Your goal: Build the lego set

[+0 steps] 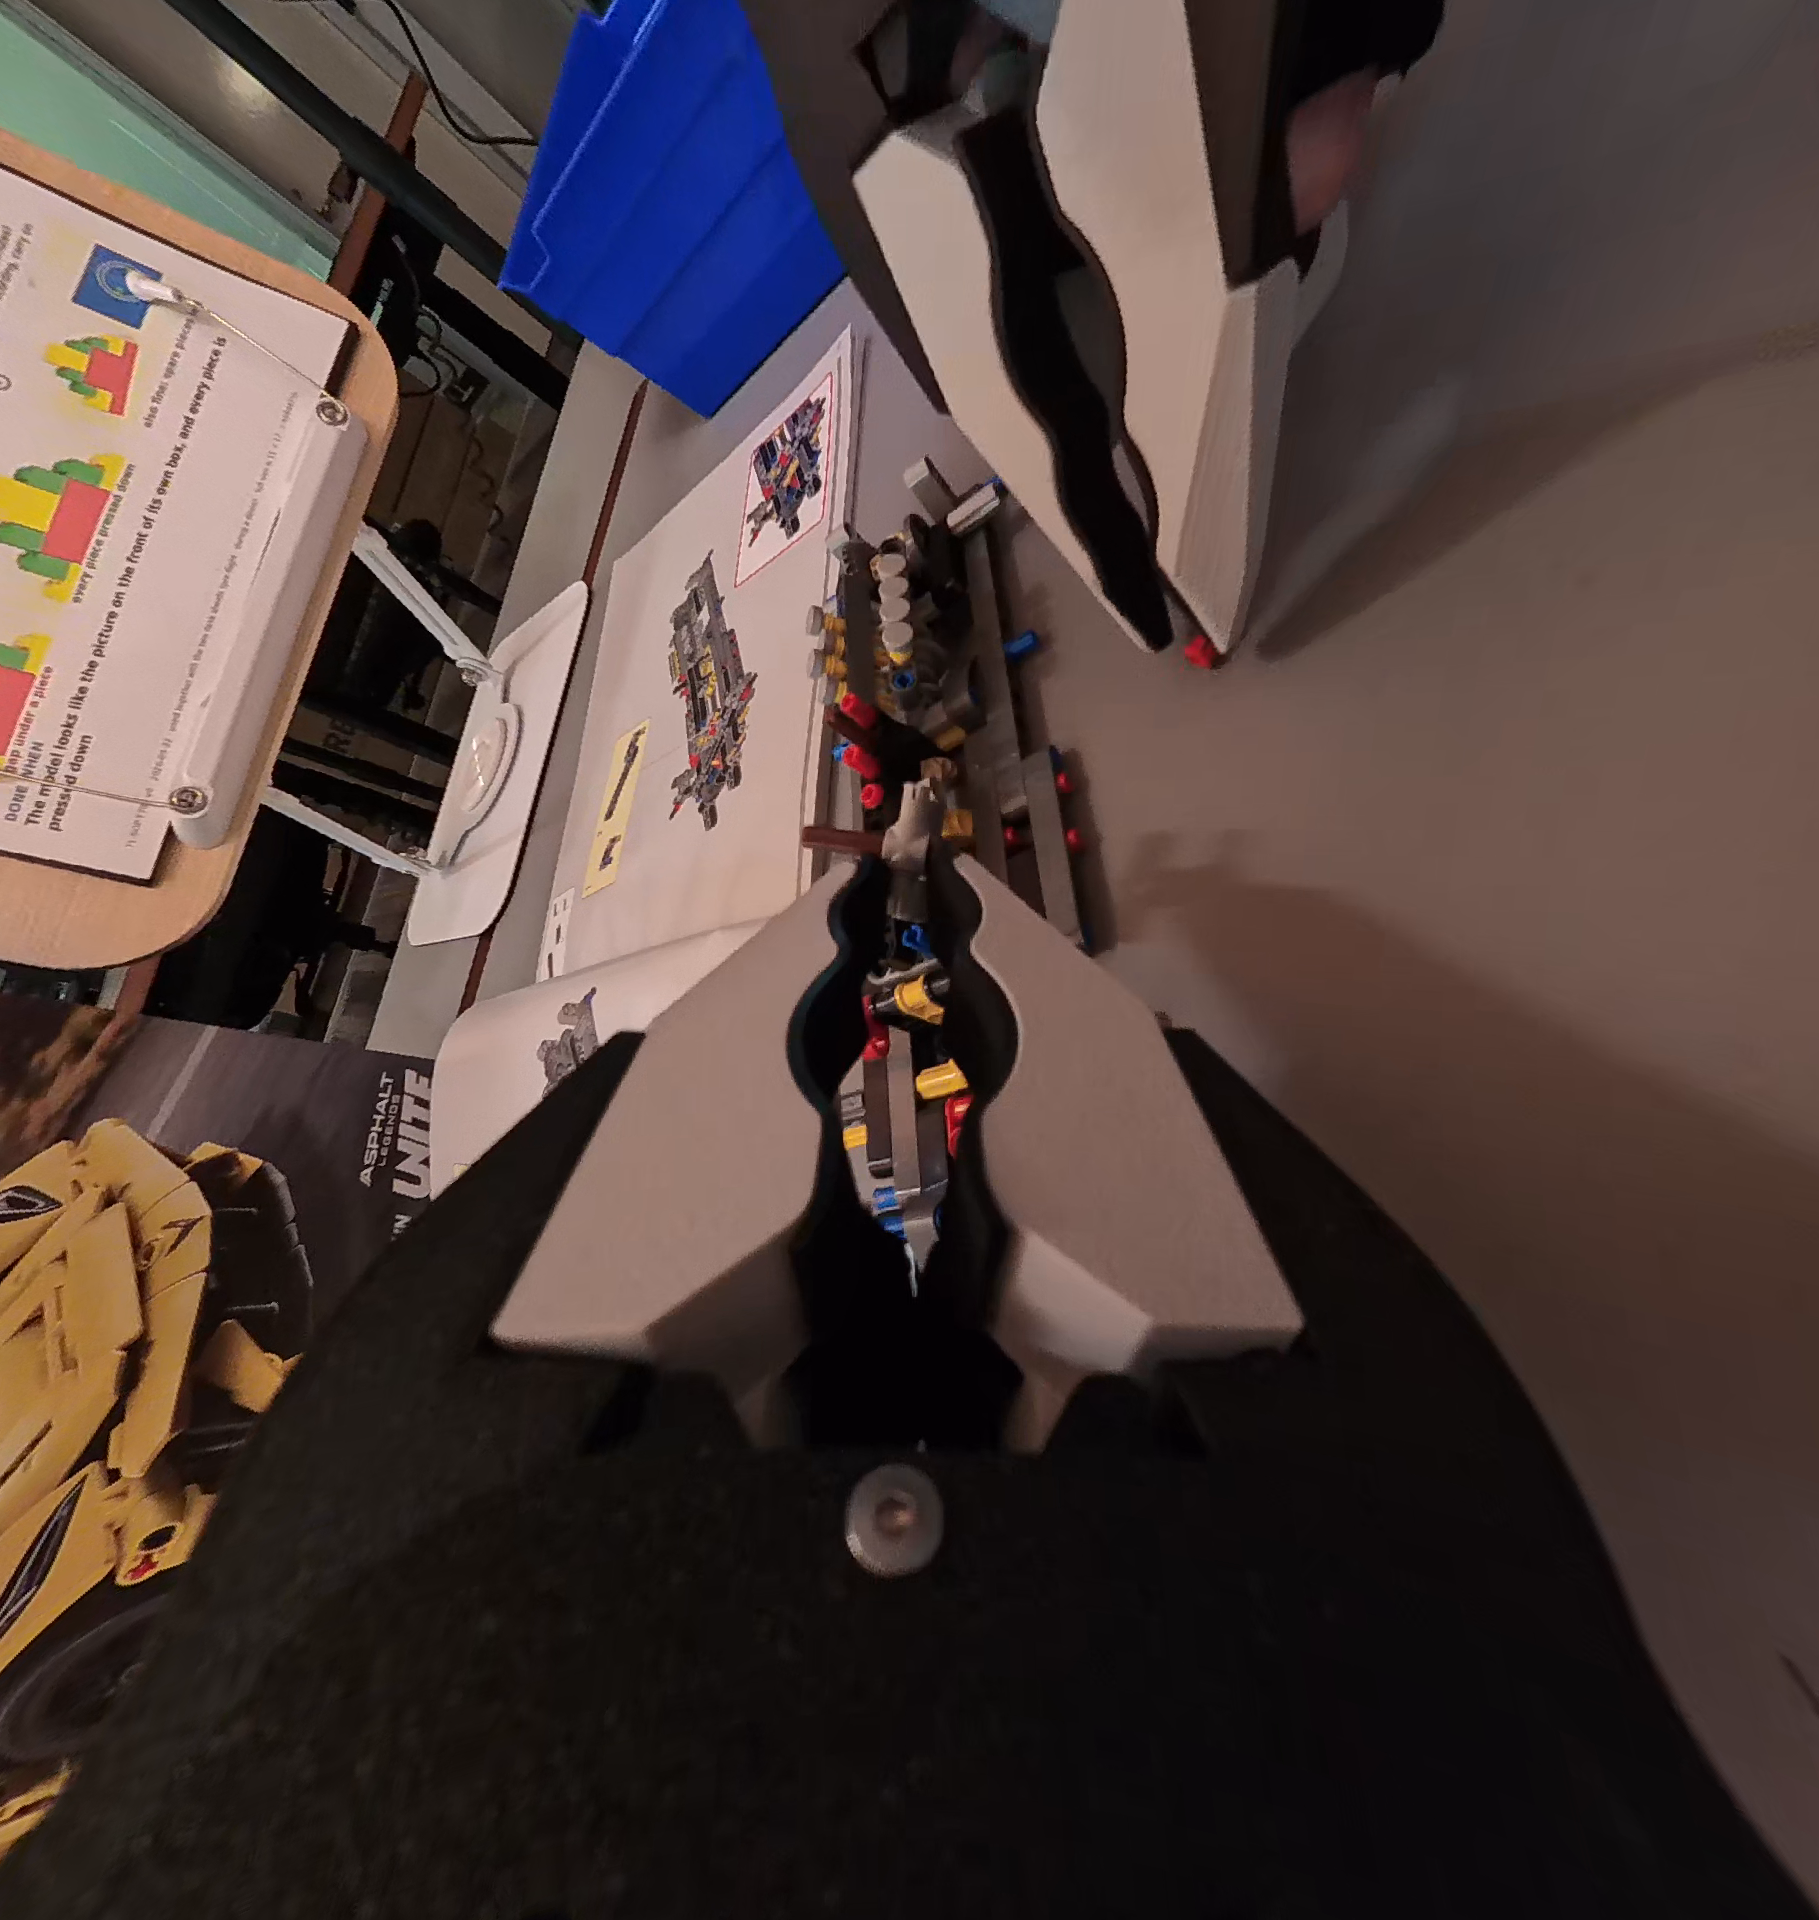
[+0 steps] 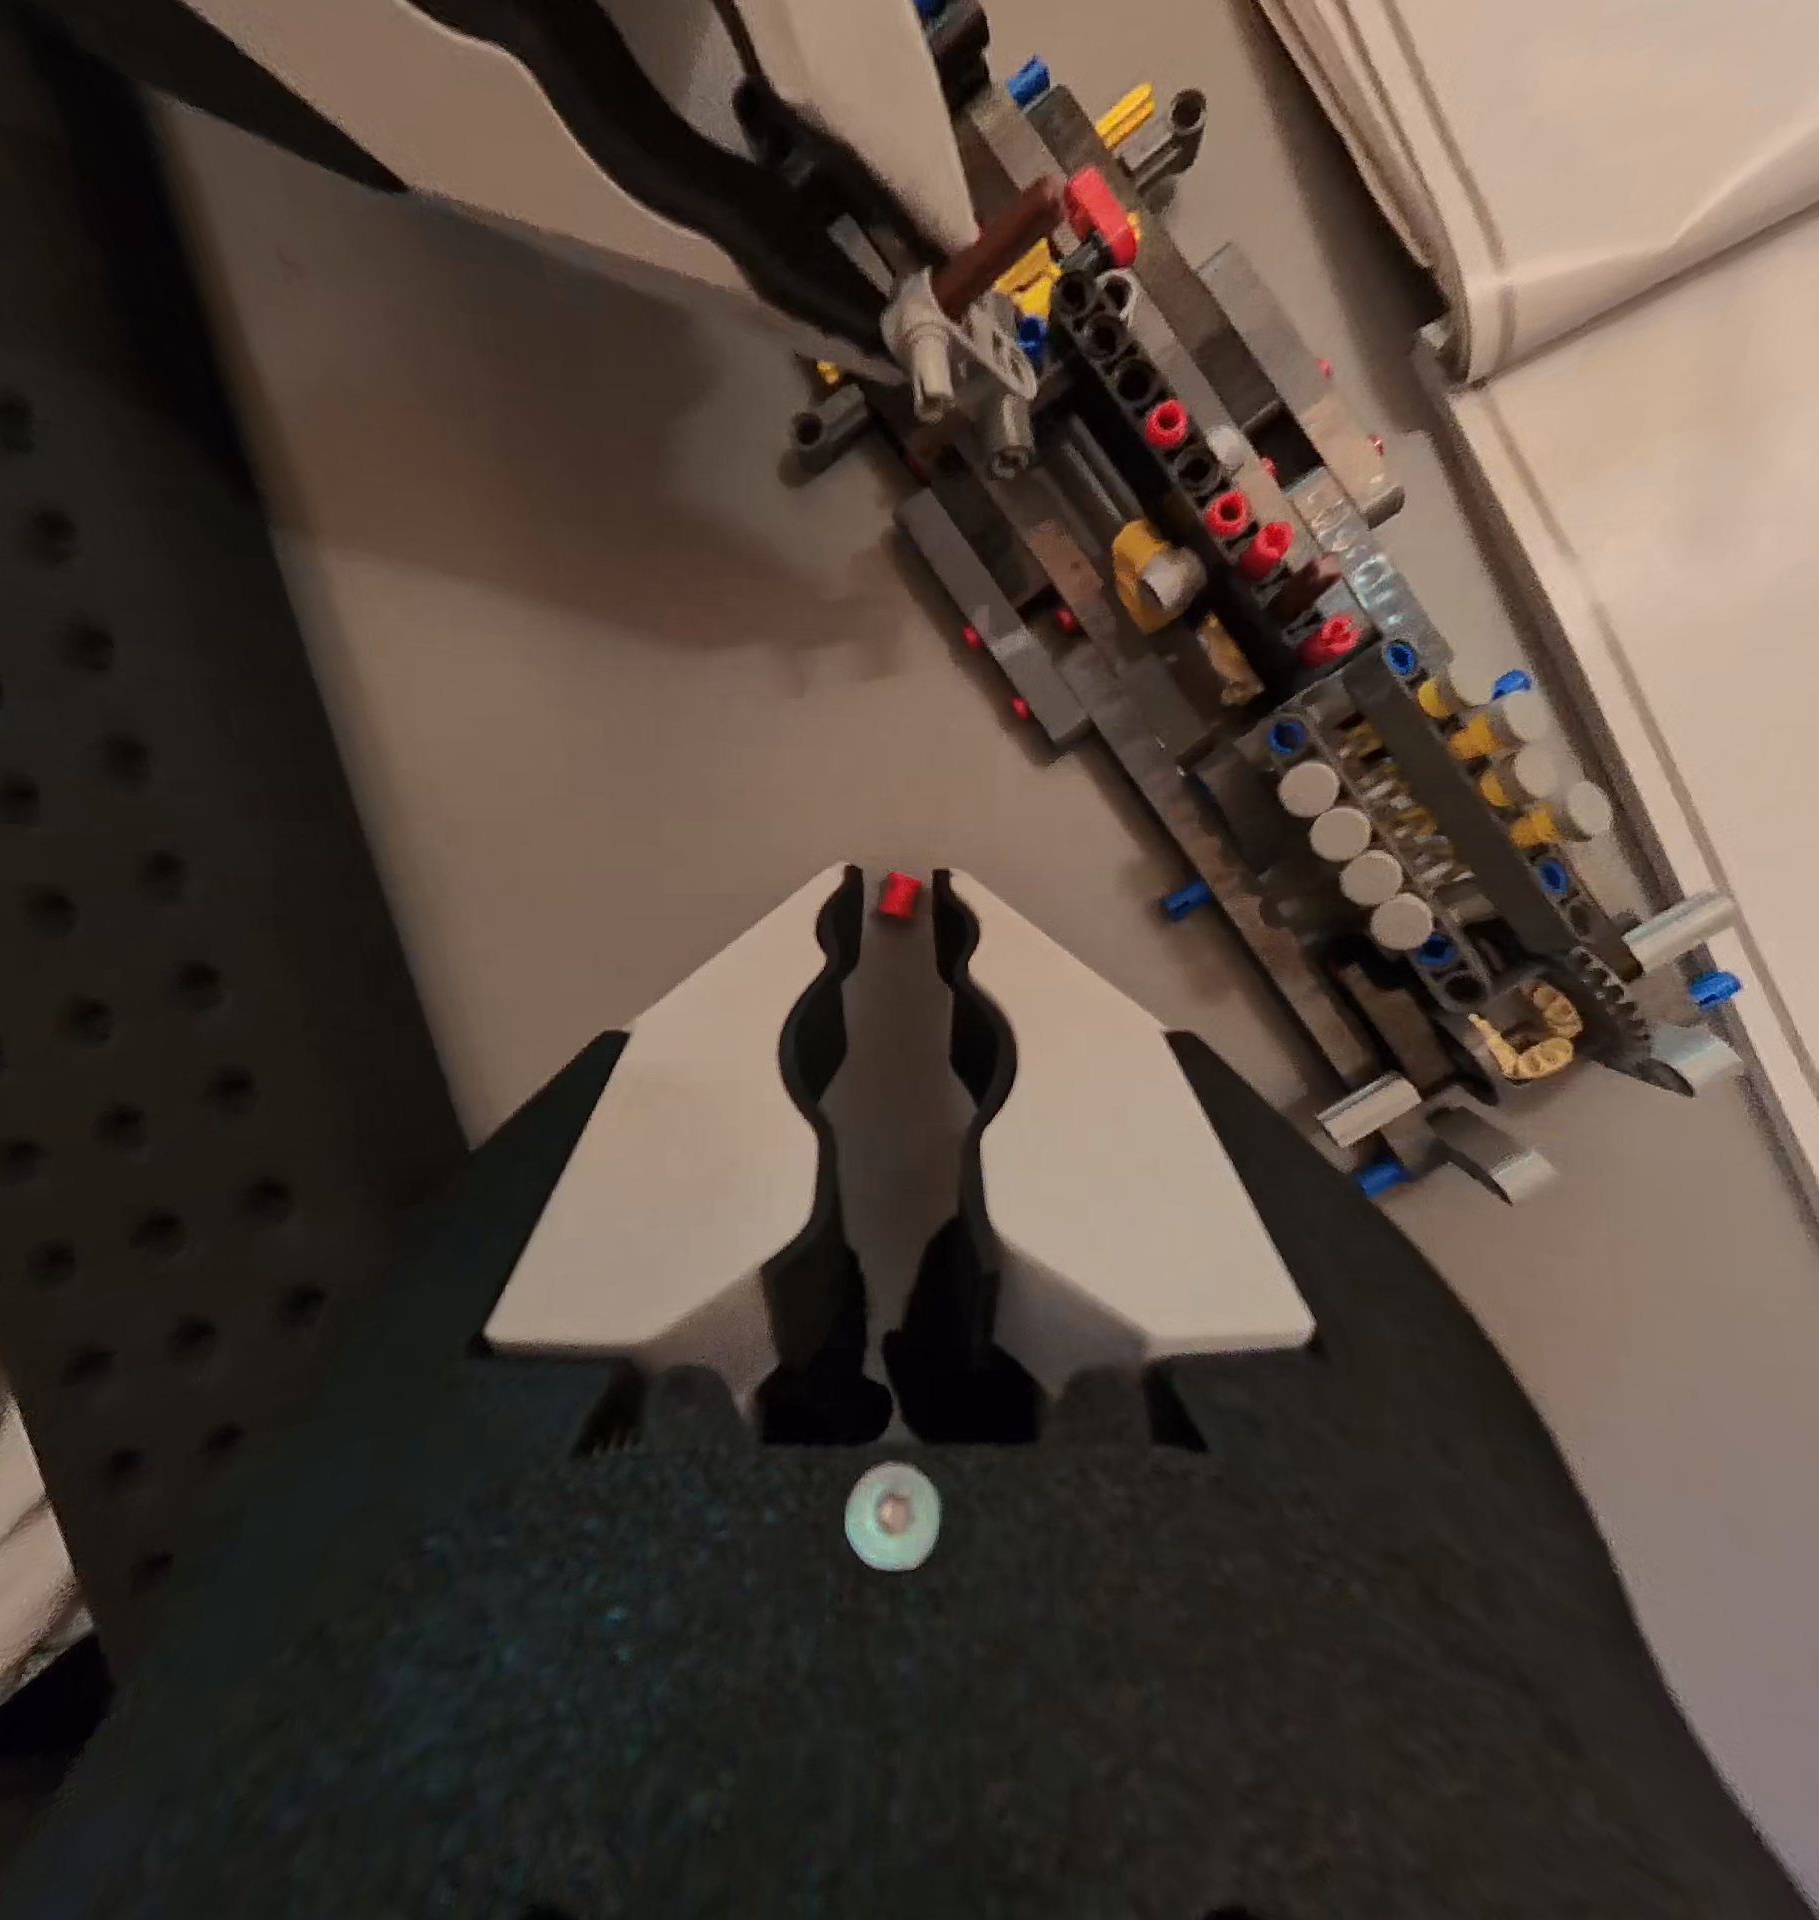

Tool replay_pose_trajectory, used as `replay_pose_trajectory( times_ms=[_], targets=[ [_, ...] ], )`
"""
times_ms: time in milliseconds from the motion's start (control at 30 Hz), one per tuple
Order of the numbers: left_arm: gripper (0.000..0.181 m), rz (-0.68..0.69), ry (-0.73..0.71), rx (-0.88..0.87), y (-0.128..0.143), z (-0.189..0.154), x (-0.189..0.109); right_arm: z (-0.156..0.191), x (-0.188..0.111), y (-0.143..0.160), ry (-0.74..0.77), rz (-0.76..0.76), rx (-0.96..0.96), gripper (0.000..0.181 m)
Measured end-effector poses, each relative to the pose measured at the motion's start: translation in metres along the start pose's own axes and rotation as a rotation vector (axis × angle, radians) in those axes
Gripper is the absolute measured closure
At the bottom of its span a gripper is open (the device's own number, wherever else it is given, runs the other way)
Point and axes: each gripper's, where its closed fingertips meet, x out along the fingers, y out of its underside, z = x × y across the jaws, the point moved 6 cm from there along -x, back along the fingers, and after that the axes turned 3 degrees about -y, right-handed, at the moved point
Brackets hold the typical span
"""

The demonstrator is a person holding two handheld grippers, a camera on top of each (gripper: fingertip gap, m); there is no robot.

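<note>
The long grey Lego chassis (image 1: 946, 675), studded with red, blue and yellow pins, lies on the grey table; it also shows in the right wrist view (image 2: 1300, 675). My left gripper (image 1: 910, 878) is shut on a light grey connector piece (image 1: 915, 831) with a brown axle (image 1: 832, 836) through it, held at the chassis's near end. The same gripper (image 2: 889, 332) and connector (image 2: 952, 353) show in the right wrist view. My right gripper (image 2: 894, 883) is shut on a small red pin (image 2: 897, 896), held over bare table beside the chassis; it also shows in the left wrist view (image 1: 1191, 634).
An open instruction booklet (image 1: 697, 675) lies left of the chassis. A blue bin (image 1: 676, 208) stands at the back. The set's box with a yellow car picture (image 1: 105, 1351) and a sheet on a stand (image 1: 105, 499) are at the left. A black perforated panel (image 2: 53, 727) stands nearby. My right fingertips sit around 8 centimeters from my left ones.
</note>
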Motion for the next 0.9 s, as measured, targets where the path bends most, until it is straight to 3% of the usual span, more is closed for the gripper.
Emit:
replay_pose_trajectory(
  times_ms=[133, 633, 900],
  targets=[
    [0.175, 0.001, -0.002, -0.001, -0.001, 0.001, -0.001, -0.002, 0.001, 0.004, 0.048, 0.070, -0.019, 0.174],
    [0.175, 0.010, 0.005, 0.011, 0.000, -0.001, 0.000, 0.002, 0.003, -0.002, 0.056, 0.081, -0.083, 0.172],
    [0.176, 0.014, 0.013, 0.029, 0.000, -0.004, 0.001, 0.010, -0.003, -0.005, 0.090, 0.201, -0.459, 0.162]
  ],
)
